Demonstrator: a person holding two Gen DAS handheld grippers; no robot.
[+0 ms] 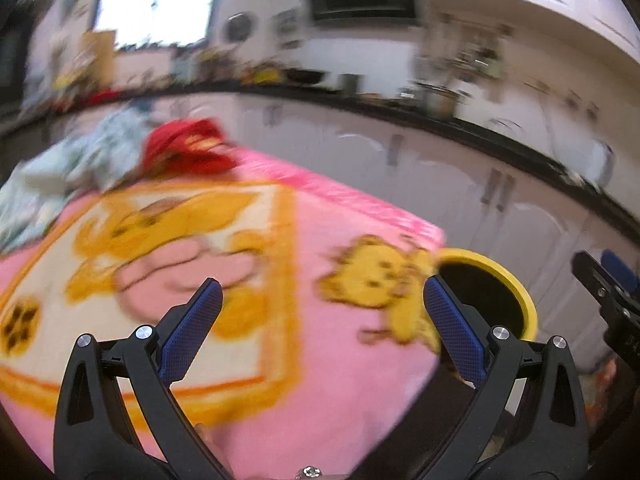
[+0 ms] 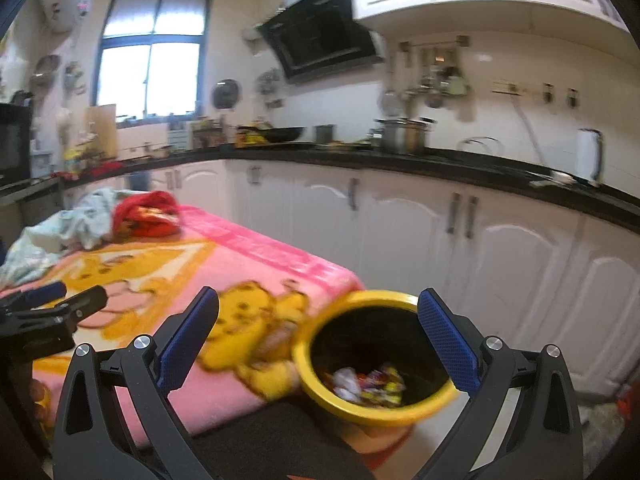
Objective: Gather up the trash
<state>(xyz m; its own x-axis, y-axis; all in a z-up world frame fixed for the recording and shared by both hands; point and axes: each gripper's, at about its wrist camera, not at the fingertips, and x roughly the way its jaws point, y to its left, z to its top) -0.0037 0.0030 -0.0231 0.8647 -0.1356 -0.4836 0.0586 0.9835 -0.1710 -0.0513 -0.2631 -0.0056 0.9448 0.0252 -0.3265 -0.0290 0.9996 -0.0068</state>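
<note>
A yellow trash bin [image 2: 372,410] with a black inside stands beside the right corner of a table covered with a pink cartoon blanket [image 2: 224,264]. Crumpled wrappers and white paper [image 2: 368,386] lie at its bottom. My right gripper [image 2: 318,336] is open and empty, held above the bin's mouth. My left gripper [image 1: 322,312] is open and empty over the blanket [image 1: 340,380], left of the bin [image 1: 516,292]. Each gripper shows at the edge of the other's view, the right one [image 1: 604,292] and the left one [image 2: 60,304].
A red cloth [image 2: 146,214] and a pale blue-white cloth [image 2: 68,228] lie at the blanket's far left end. White kitchen cabinets [image 2: 500,264] under a black countertop [image 2: 440,160] run behind the table and bin. A dark seat or mat [image 2: 276,440] lies below the table corner.
</note>
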